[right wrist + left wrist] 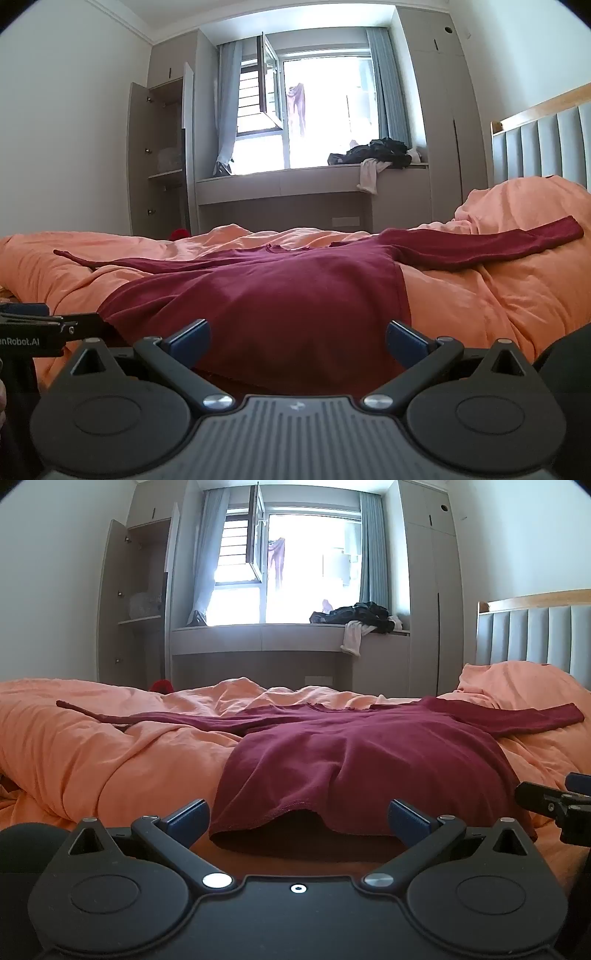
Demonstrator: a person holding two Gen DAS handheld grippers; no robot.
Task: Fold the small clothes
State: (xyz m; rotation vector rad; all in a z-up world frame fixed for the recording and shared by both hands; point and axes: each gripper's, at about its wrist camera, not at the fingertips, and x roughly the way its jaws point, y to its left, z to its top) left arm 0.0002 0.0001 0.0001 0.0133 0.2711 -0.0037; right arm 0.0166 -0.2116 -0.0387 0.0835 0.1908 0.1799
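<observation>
A dark red long-sleeved top (pixel 354 753) lies spread flat on the orange duvet (pixel 92 746), sleeves stretched out left and right, hem toward me. My left gripper (pixel 299 818) is open and empty, its jaws wide on either side of the hem's left part. My right gripper (pixel 297 338) is open and empty at the hem's right part of the same top (pixel 295 295). The right gripper also shows at the right edge of the left wrist view (pixel 554 801), and the left gripper at the left edge of the right wrist view (pixel 44 325).
An orange pillow (pixel 524 206) lies at the right under the right sleeve, before a grey padded headboard (pixel 535 635). Beyond the bed are a window bench with a pile of dark clothes (pixel 362 616), an open wardrobe (pixel 136 609) and a red item (pixel 162 685) past the bed's far edge.
</observation>
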